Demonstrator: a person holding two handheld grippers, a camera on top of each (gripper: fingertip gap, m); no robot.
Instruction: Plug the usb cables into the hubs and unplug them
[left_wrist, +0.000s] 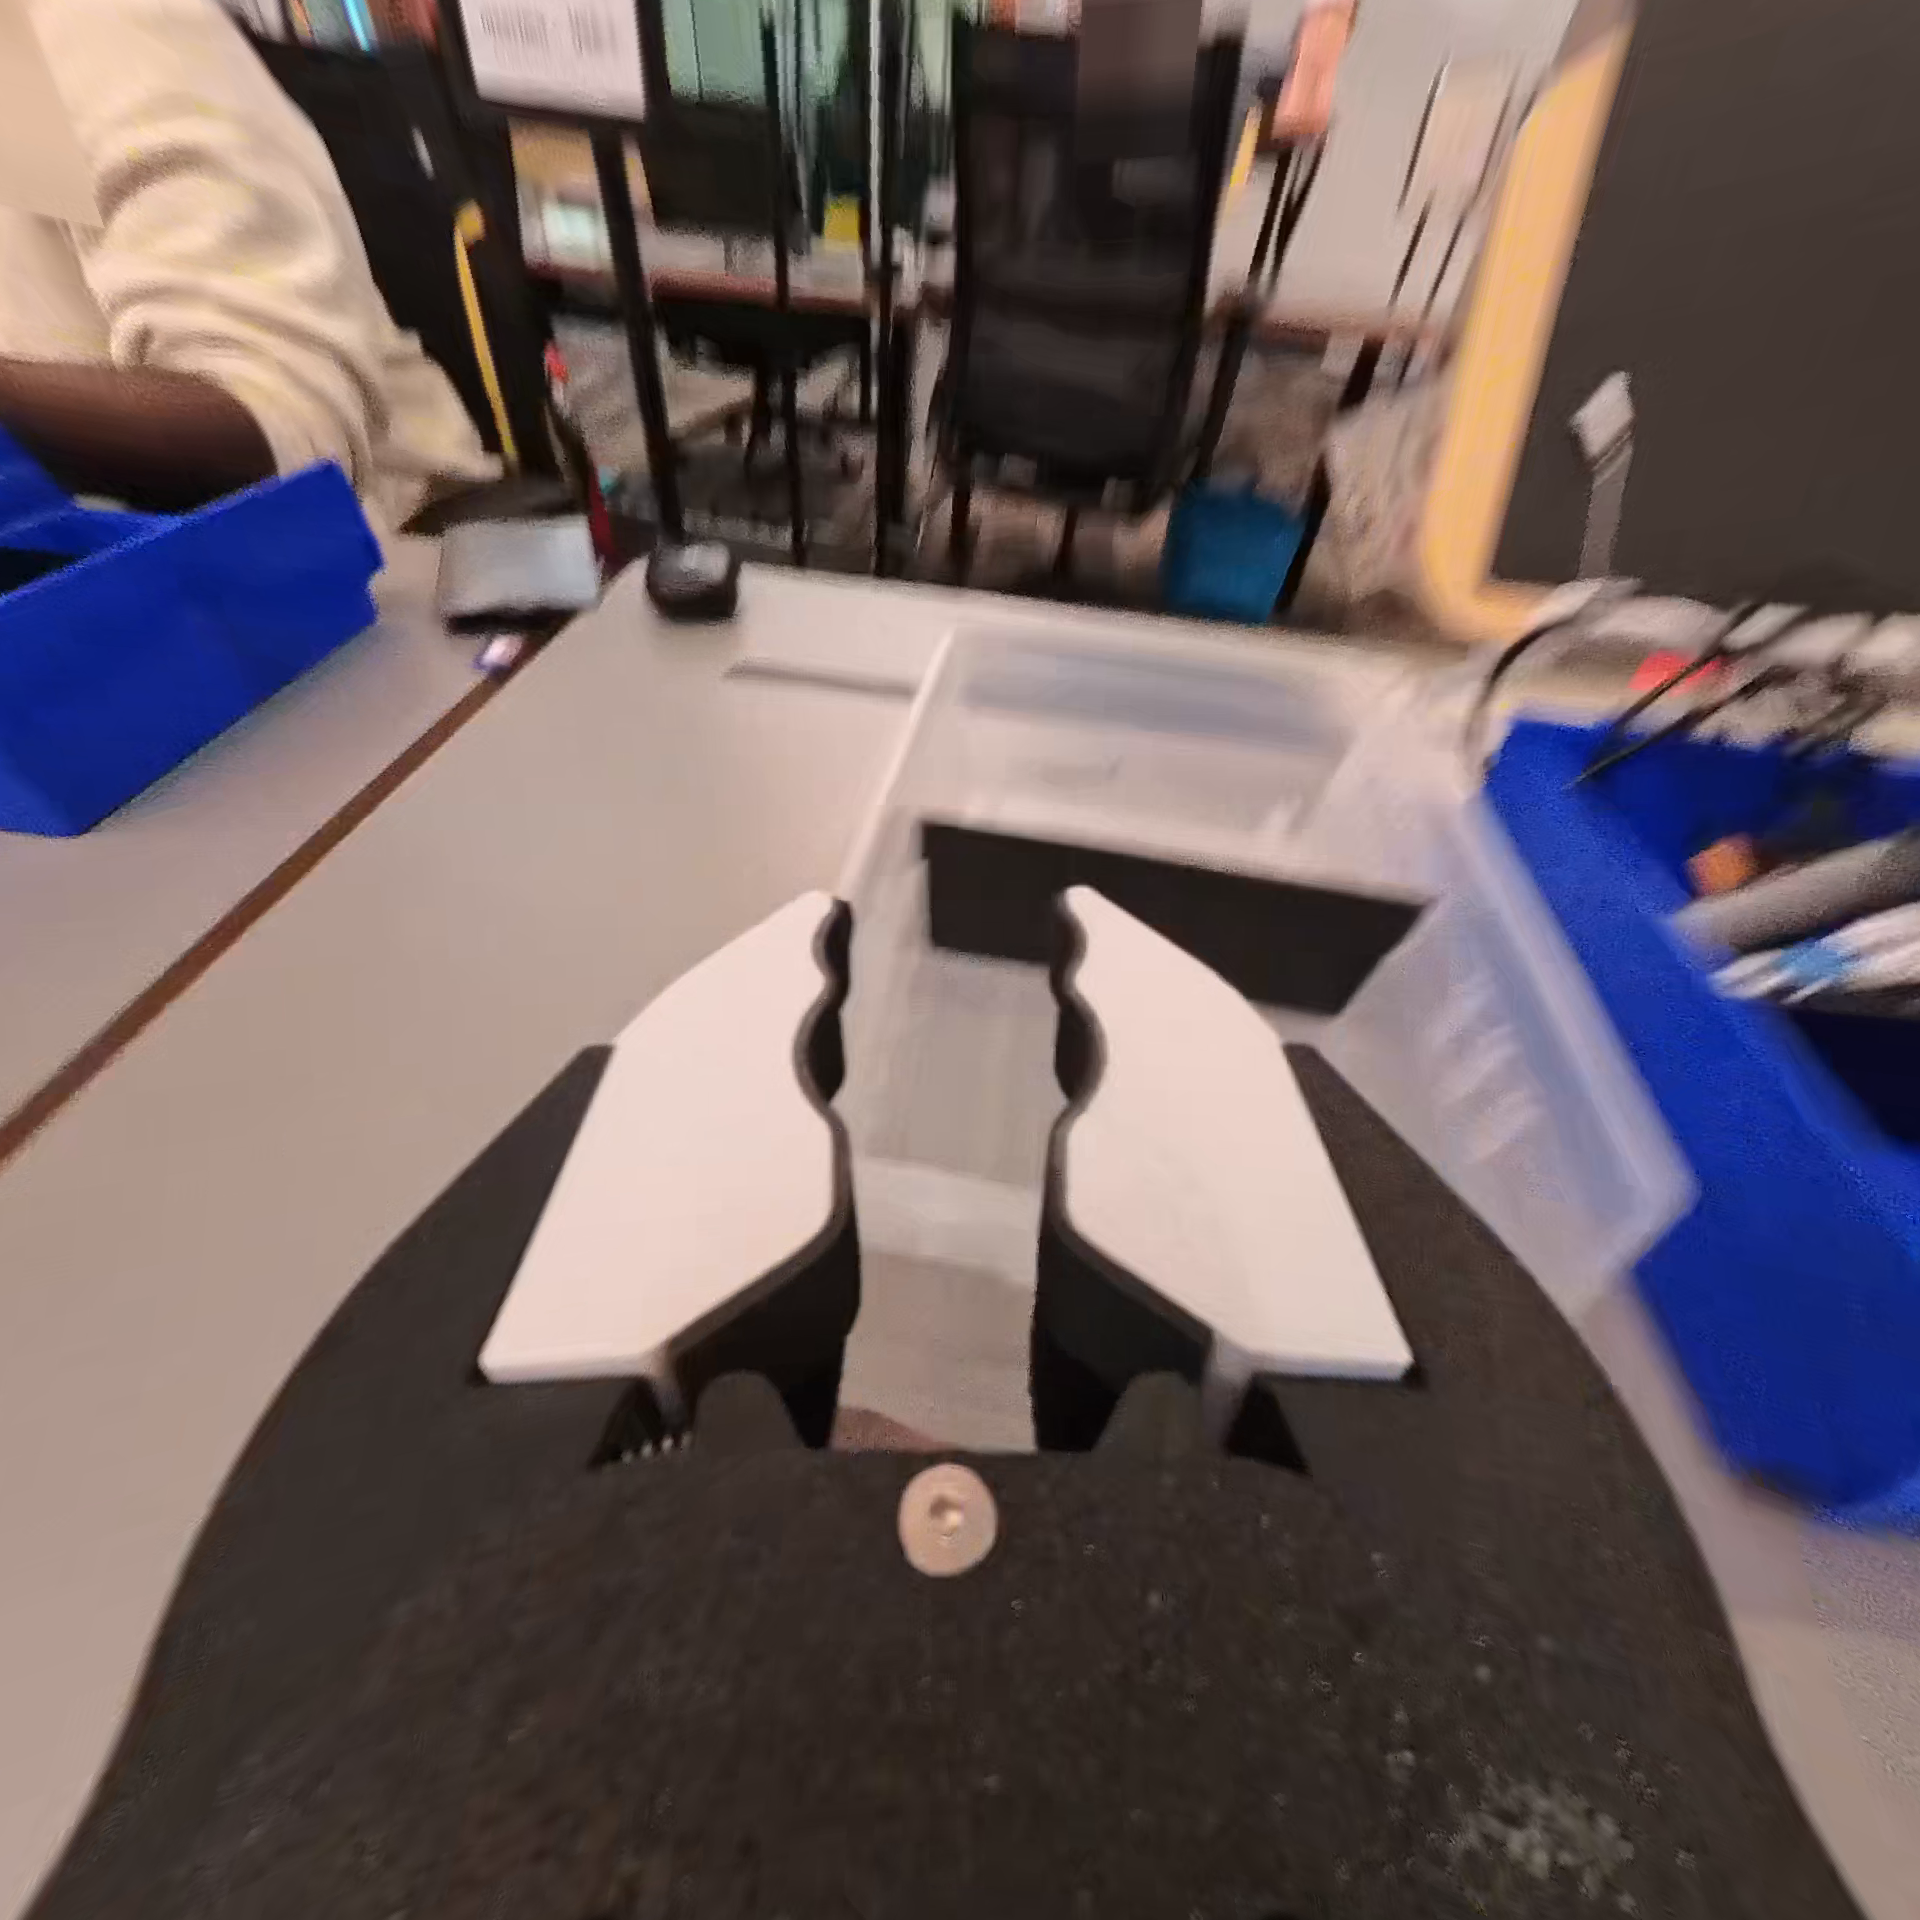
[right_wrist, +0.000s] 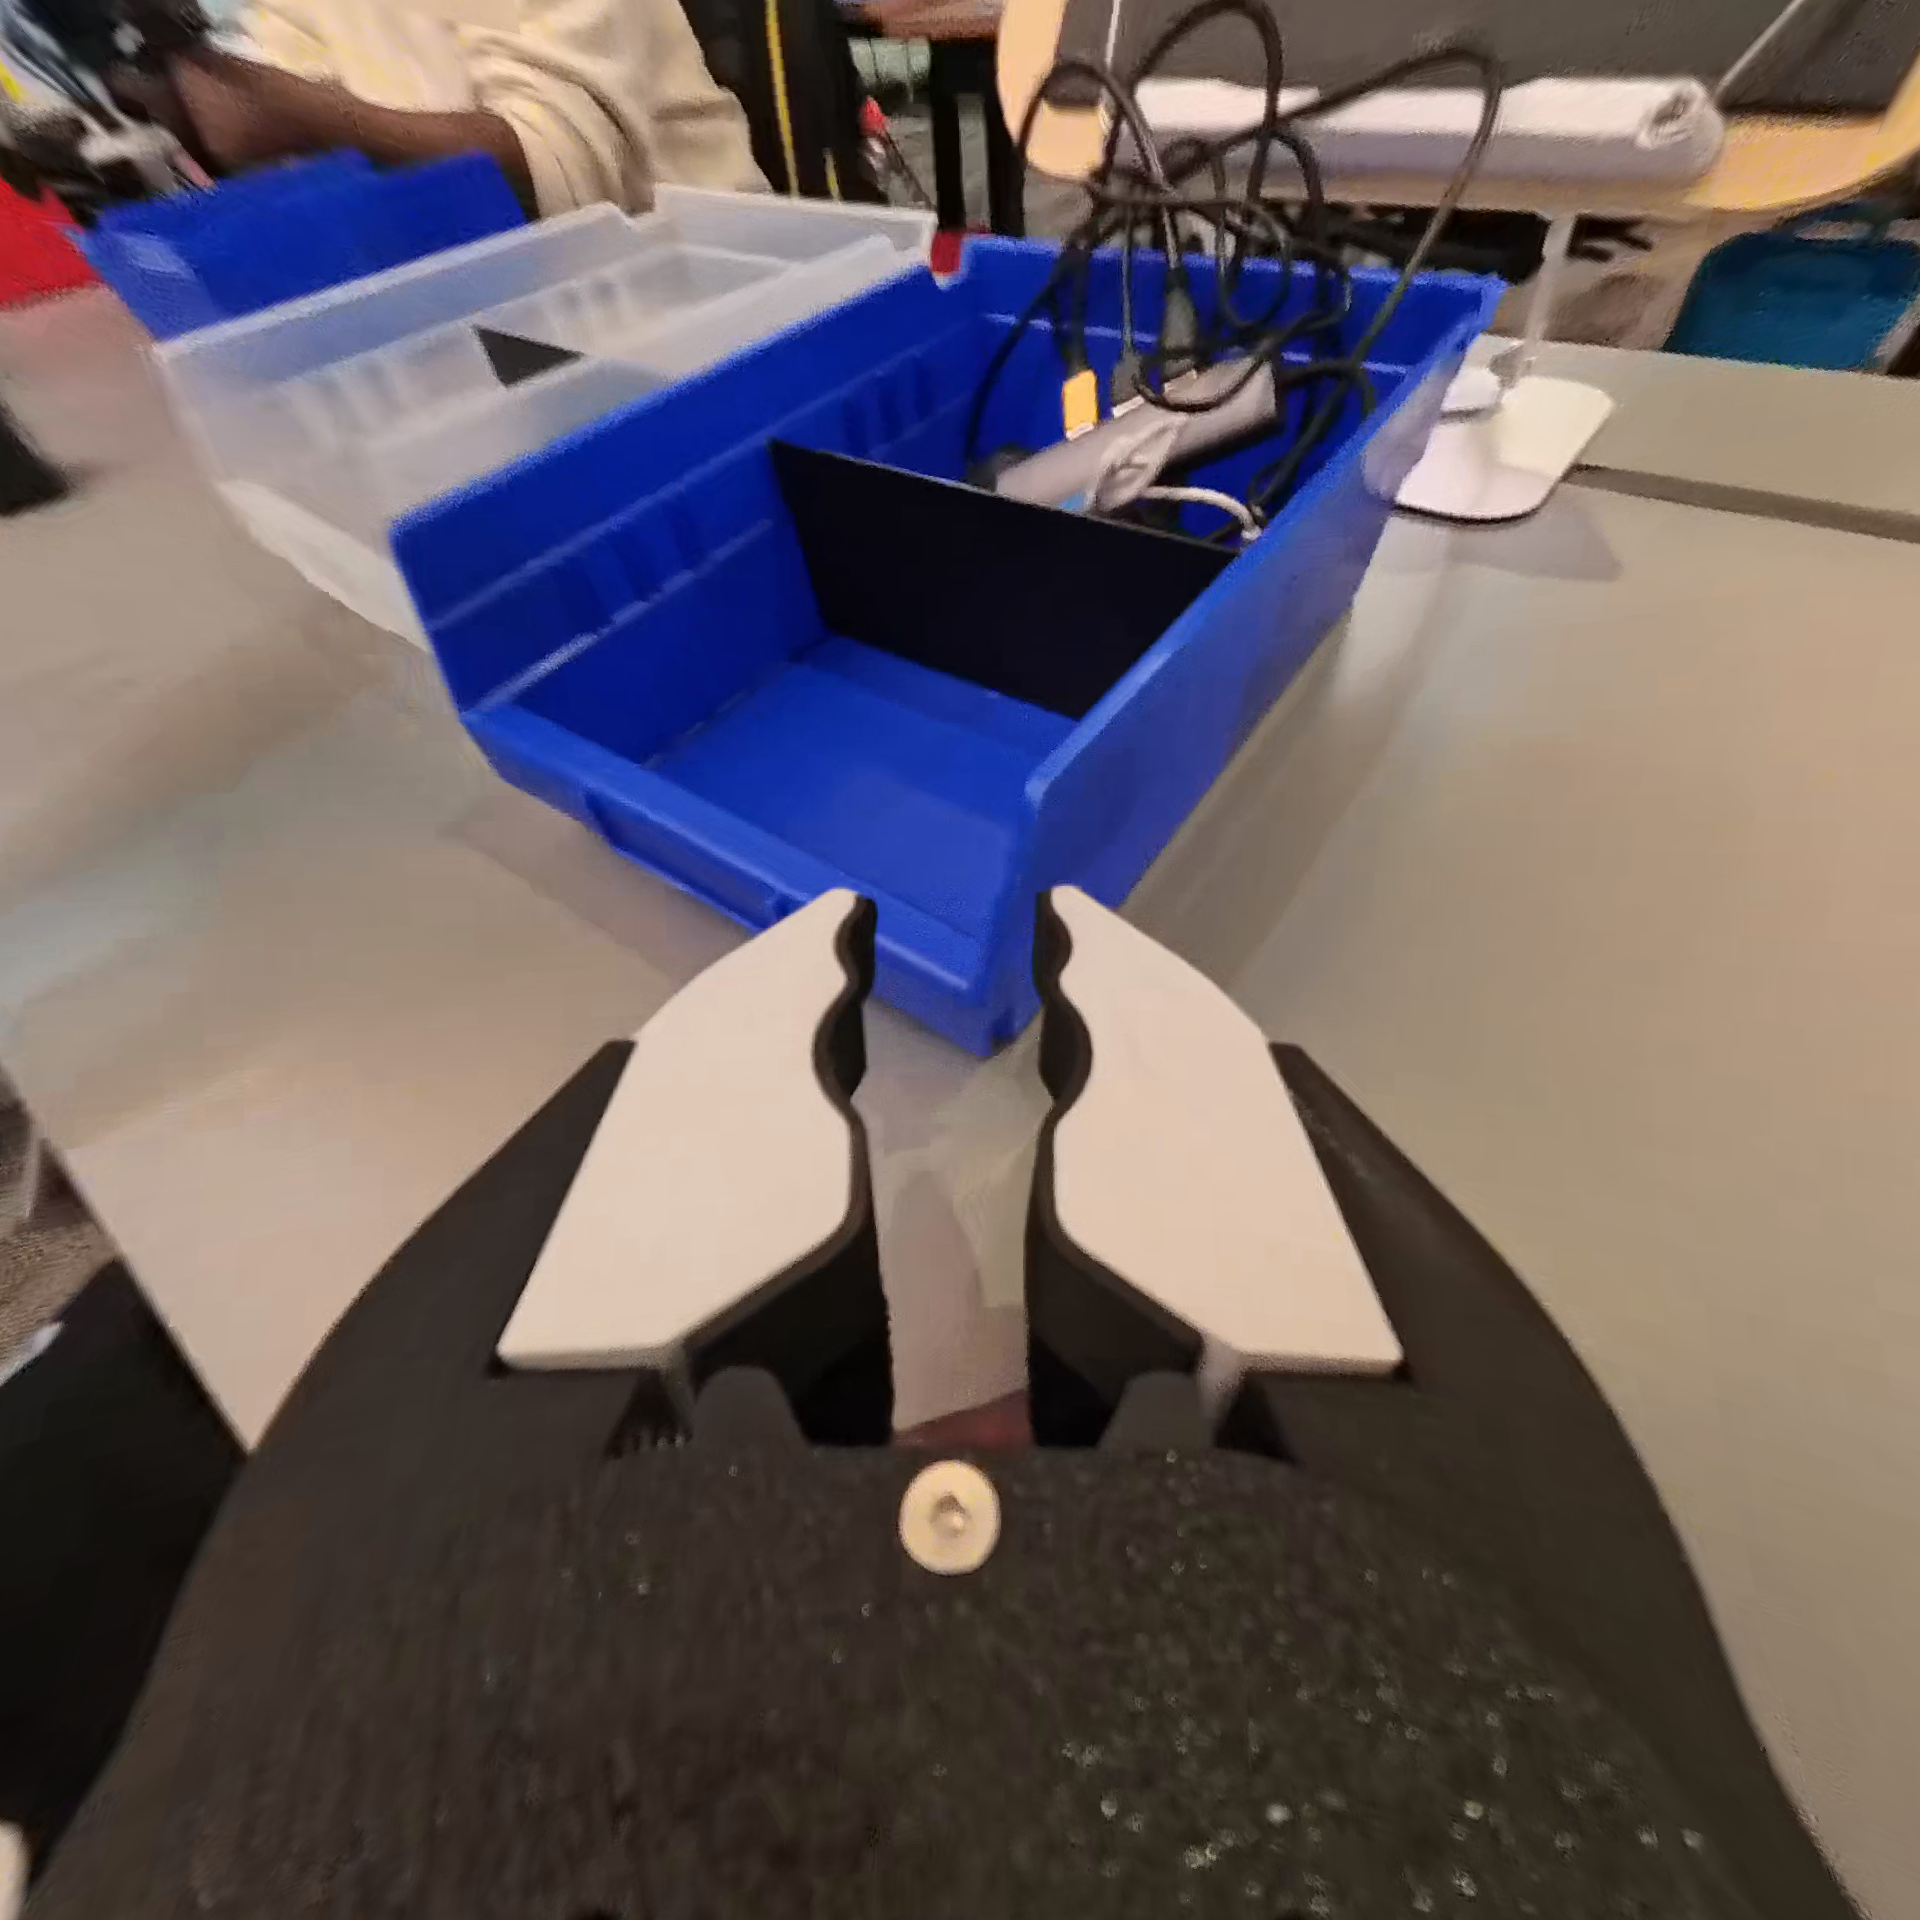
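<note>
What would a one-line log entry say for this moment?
left gripper: open, empty, over clear bin | right gripper: open, empty, facing blue bin | cables and hubs: behind divider, untouched

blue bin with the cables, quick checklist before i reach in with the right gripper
1. Right gripper empty, fingers apart: ok.
2. Left gripper empty, fingers apart: ok.
3. Cables and grey hubs lie in the far compartment of the blue bin, behind the black divider: ok.
4. Near compartment holds nothing to snag on: ok.
5. Cables separated enough to pick one plug: not ok, they are tangled and loop above the rim.
6. Whether any cable is already plugged into a hub: cannot tell, too small and blurred.
</note>
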